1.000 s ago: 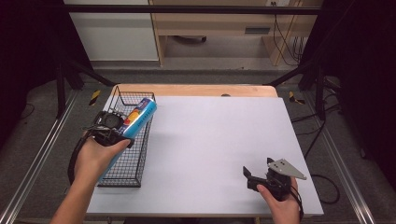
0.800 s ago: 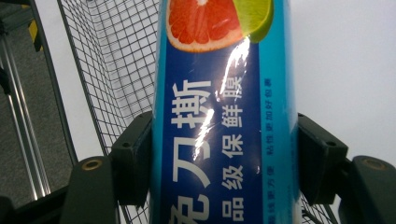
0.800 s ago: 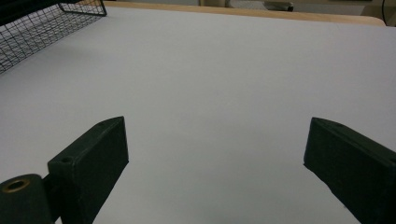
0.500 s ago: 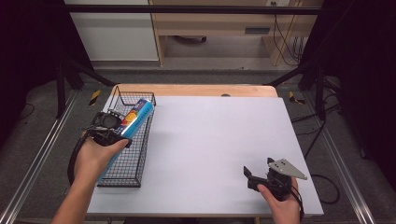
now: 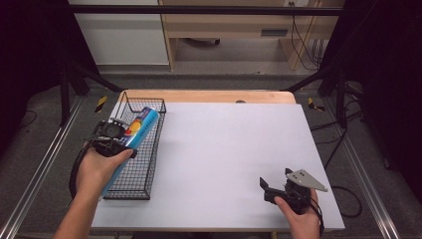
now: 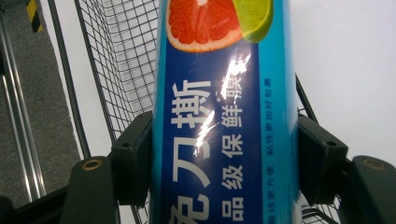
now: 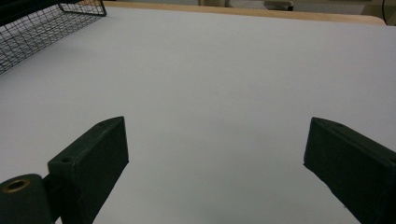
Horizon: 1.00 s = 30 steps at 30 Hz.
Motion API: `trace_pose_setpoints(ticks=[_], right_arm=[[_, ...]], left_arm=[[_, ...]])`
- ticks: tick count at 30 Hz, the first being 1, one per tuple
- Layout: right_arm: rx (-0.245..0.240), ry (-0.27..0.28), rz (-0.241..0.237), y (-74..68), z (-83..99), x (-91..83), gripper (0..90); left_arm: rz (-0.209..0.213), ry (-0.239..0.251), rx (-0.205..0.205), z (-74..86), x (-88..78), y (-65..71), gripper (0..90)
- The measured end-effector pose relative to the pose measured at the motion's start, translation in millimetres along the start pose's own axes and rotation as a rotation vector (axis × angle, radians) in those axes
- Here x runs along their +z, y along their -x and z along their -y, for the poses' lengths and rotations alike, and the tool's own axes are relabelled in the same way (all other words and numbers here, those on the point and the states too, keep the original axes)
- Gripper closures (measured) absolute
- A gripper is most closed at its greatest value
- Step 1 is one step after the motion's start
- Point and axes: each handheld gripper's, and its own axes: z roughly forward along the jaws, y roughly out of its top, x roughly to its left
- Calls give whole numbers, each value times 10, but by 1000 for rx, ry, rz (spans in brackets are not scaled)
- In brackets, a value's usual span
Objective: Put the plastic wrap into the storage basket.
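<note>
Your left hand comes in from the bottom left, forearm angled up toward the wire basket, fingers wrapped over the left gripper from above. That gripper sits over the near-left part of the basket and points away from you, along the basket's length. Its jaws are clamped on the blue box, a long carton with a grapefruit and lime picture. In the left gripper view the box runs straight up between the two black pads, each pad pressed flat on one long side. Grip is toward the near end of the box; the far end sticks out past the jaws, over the basket's far half. Box lies lengthwise in line with the basket; you can't tell if it touches the mesh.

Your right hand rests at the near right of the white table, well apart from the basket. The right gripper points left and away across the table top, low and roughly level. Its jaws stand wide, nothing between them, bare table surface ahead and a basket corner far off.
</note>
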Motion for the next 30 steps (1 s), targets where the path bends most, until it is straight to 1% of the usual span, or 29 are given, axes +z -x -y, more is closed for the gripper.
trace_pose_setpoints(ticks=[16,22,24,26,30], right_arm=[[-3,-3,-2,-6,-1,-1,66],[-2,-4,-4,-14,0,1,66],[-4,-3,-5,-16,0,-1,67],[-7,-2,-7,-15,-1,1,67],[-8,-3,-7,-18,-3,2,72]], left_arm=[[2,-9,-33,9,55,-40,320],[-5,-32,-42,13,90,-68,320],[-8,-41,-37,15,103,-67,320],[-8,-46,-38,17,114,-70,320],[1,-52,-52,16,133,-76,320]])
